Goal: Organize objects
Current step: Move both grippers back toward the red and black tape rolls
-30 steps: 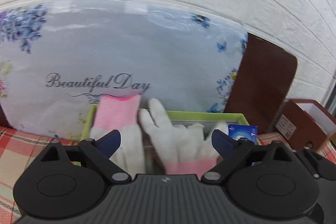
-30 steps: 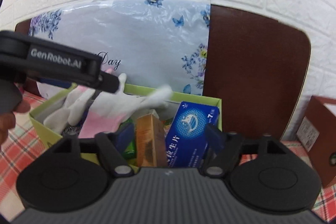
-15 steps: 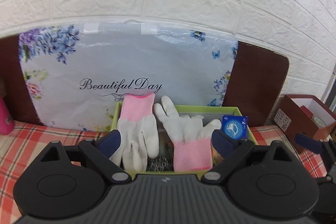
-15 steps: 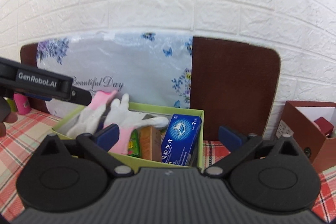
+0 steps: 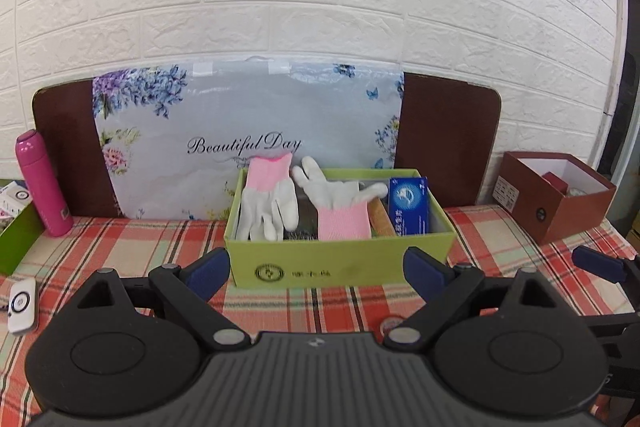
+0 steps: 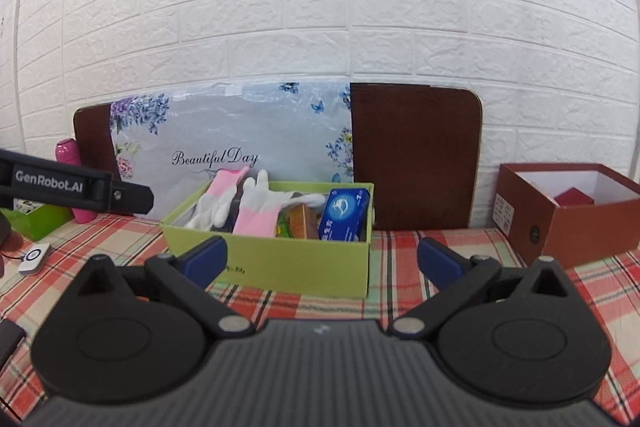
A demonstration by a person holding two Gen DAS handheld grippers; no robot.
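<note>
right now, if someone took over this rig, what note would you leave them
Left tongs: open, empty.
Right tongs: open, empty.
Both sit short of the lime-green cardboard box on the plaid tablecloth.
Done: two white gloves with pink cuffs lie in the box, beside a blue carton.
Left, probably: small white device on the cloth, and maybe the pink bottle.

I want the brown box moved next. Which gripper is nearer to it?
Right. The right gripper hangs open before the green box, with the brown box just off its right finger. The left gripper hangs open further left, beyond the right one.
</note>
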